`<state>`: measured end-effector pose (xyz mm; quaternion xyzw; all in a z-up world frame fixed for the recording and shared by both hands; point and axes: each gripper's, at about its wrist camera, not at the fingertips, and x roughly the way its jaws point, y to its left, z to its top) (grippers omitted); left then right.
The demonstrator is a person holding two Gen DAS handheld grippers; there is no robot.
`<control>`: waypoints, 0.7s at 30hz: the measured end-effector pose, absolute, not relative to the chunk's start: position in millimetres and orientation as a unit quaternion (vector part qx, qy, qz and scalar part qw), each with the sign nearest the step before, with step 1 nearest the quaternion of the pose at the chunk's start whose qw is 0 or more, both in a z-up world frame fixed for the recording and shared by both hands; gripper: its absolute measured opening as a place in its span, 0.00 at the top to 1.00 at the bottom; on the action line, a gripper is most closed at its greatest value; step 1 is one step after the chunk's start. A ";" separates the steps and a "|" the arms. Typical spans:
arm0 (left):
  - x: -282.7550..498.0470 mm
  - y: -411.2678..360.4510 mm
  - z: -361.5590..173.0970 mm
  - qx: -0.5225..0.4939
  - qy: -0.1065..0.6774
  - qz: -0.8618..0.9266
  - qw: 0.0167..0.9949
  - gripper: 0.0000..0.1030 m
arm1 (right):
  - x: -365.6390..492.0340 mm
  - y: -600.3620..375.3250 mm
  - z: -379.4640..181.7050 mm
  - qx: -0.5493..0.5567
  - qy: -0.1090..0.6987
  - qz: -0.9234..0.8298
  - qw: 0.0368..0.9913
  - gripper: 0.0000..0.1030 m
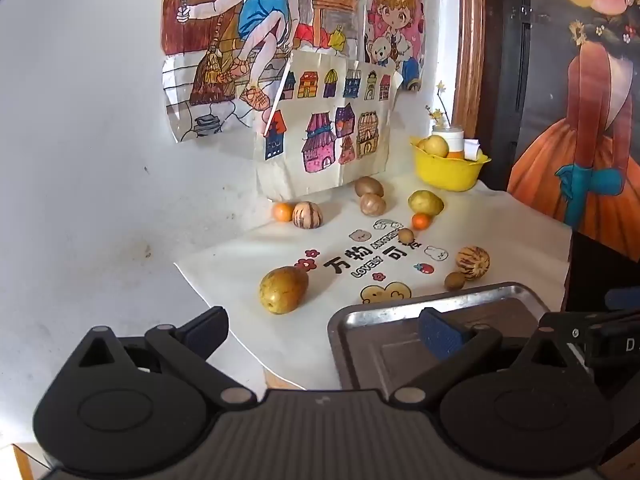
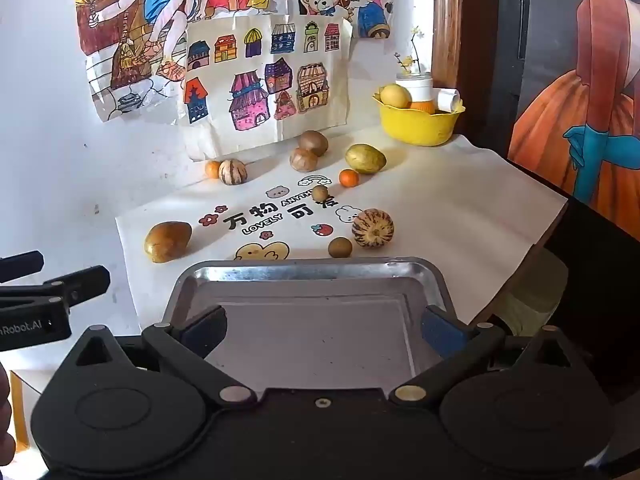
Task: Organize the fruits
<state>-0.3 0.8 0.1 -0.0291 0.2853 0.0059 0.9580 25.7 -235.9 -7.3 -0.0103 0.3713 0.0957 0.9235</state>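
Observation:
Several fruits lie on a white printed cloth (image 1: 500,232). A yellow-brown mango (image 1: 283,289) (image 2: 167,241) is nearest on the left. A striped melon (image 1: 473,263) (image 2: 373,228) and a small brown fruit (image 1: 454,281) (image 2: 340,247) lie just behind a metal tray (image 1: 360,316) (image 2: 304,270). Farther back are small oranges (image 2: 349,178), brown round fruits (image 2: 303,159) and a yellow-green mango (image 2: 365,158). My left gripper (image 1: 320,330) is open, near the tray's left edge. My right gripper (image 2: 320,326) is open, over the empty tray.
A yellow bowl (image 1: 448,170) (image 2: 418,124) with a yellow fruit and small containers stands at the back right. Coloured drawings (image 2: 260,76) hang on the white wall behind. The cloth's right edge (image 2: 548,224) hangs over the table edge.

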 end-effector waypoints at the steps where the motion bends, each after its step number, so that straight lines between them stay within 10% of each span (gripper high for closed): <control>1: -1.3 2.3 0.3 -0.034 0.286 0.003 0.958 0.00 | 25.8 -235.7 -7.5 -0.009 0.374 0.096 0.923 0.00; 21: 5.3 1.6 -5.7 -0.021 0.303 0.007 0.953 0.00 | 29.4 -238.6 -5.9 -0.006 0.366 0.098 0.925 0.00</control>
